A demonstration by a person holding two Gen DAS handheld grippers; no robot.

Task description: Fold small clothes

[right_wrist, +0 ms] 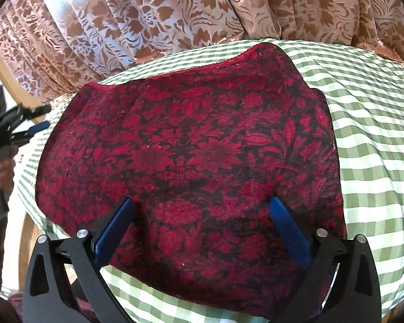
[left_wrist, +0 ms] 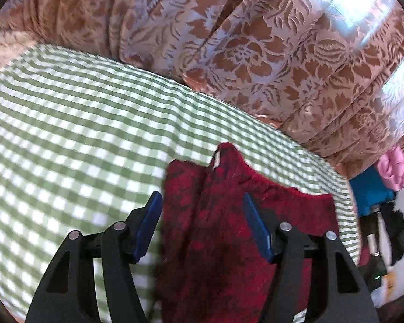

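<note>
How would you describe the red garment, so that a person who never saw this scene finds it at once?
Look at the green-and-white checked cloth in front of the brown floral curtain. The dark red garment lies spread on it, under the open right gripper. Its red-and-black flower pattern is the only dark, red thing on the pale checks.

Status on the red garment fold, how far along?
Done: the red garment lies spread on the checked cloth, though whether it is already folded I cannot tell. In hand: nothing gripped. The right gripper hovers open over its near edge; the left gripper is open above its left side. Left: grip an edge and fold it over.
</note>
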